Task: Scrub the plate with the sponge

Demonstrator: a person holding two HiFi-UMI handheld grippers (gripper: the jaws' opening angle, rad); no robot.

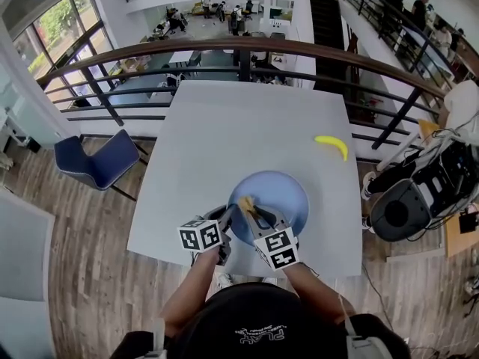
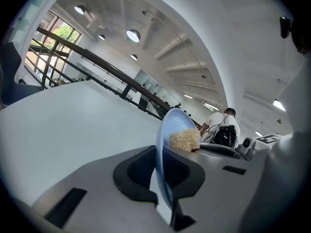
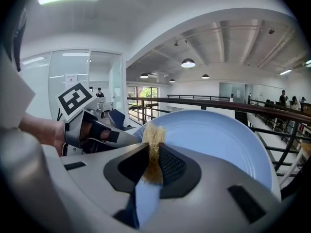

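Note:
A light blue plate lies near the front edge of the white table. My left gripper is shut on the plate's near-left rim; in the left gripper view the rim of the plate stands edge-on between the jaws of the left gripper. My right gripper is shut on a straw-coloured fibrous sponge, which rests on the plate's left part. In the right gripper view the sponge sticks up from the right gripper, against the plate, with the left gripper just left of it.
A yellow banana lies on the table's right side, beyond the plate. A blue chair stands left of the table. A metal railing runs behind it. Black equipment and cables sit on the floor to the right.

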